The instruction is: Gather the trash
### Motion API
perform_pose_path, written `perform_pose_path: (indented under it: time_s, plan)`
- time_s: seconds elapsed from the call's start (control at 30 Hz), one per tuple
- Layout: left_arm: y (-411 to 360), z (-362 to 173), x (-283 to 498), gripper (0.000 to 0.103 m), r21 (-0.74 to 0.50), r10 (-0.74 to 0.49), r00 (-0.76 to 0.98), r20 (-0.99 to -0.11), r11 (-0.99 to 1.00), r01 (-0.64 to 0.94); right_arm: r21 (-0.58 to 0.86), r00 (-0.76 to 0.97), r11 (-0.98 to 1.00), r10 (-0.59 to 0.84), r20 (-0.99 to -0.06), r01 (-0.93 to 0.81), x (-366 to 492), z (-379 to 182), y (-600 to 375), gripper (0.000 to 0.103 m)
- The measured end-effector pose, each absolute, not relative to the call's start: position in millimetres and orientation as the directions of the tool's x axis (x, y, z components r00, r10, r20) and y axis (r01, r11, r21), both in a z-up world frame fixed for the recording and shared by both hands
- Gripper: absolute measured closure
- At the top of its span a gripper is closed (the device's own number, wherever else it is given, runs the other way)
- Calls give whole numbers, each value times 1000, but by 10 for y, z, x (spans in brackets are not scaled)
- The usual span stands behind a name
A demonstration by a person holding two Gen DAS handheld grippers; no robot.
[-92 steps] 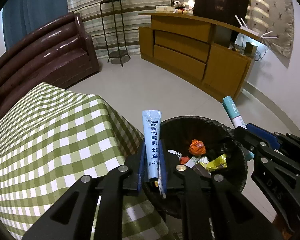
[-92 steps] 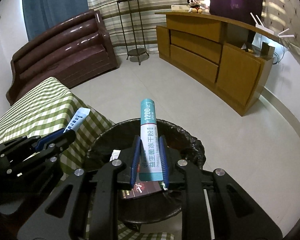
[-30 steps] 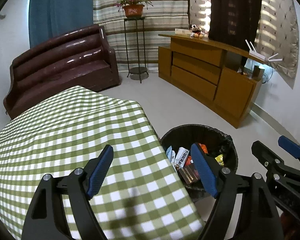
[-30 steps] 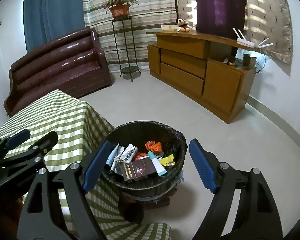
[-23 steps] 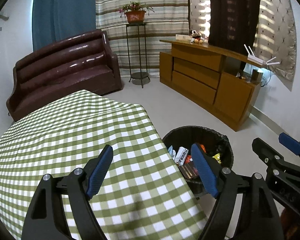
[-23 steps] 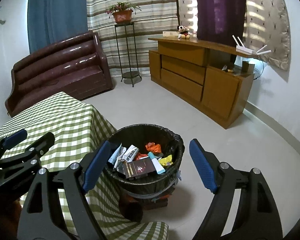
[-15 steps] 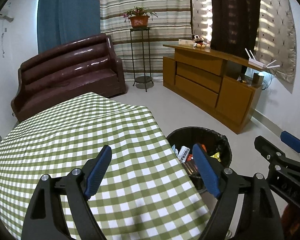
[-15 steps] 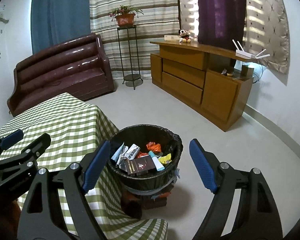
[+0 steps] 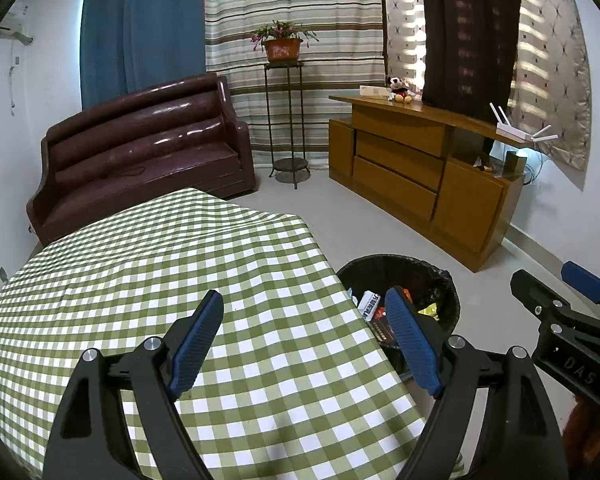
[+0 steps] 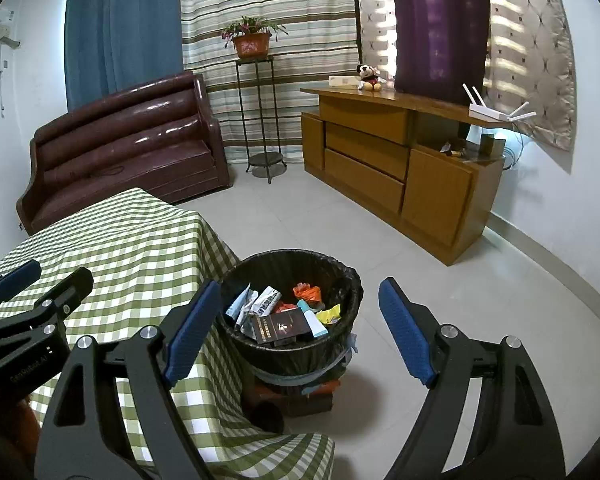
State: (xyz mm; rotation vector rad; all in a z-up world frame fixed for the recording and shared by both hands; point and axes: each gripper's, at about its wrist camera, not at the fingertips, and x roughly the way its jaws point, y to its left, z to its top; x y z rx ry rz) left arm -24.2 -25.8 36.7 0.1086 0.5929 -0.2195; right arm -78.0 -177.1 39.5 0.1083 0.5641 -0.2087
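Left gripper (image 9: 304, 312) and right gripper (image 10: 300, 300) match: black angular frames, silver screws at the joints behind the fingers, ribbed blue pads (image 9: 410, 344) lining the inner finger faces, pale lettering on the outer side plates

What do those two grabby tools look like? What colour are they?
Both look alike. The left tool and the right tool have black plastic frames shaped like open triangles, joined with round silver bolts. Each has two long fingers faced with bumpy blue pads. The right tool's side carries raised letters, seen from the left camera.
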Motion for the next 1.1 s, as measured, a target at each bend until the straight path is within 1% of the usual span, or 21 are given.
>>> perform_pose_path:
  time_s: [1.1]
  plan:
    - [-280, 368, -260, 23, 37, -176, 804, -567, 970, 239, 44, 824, 973, -166, -541, 225, -827, 398, -1777, 23]
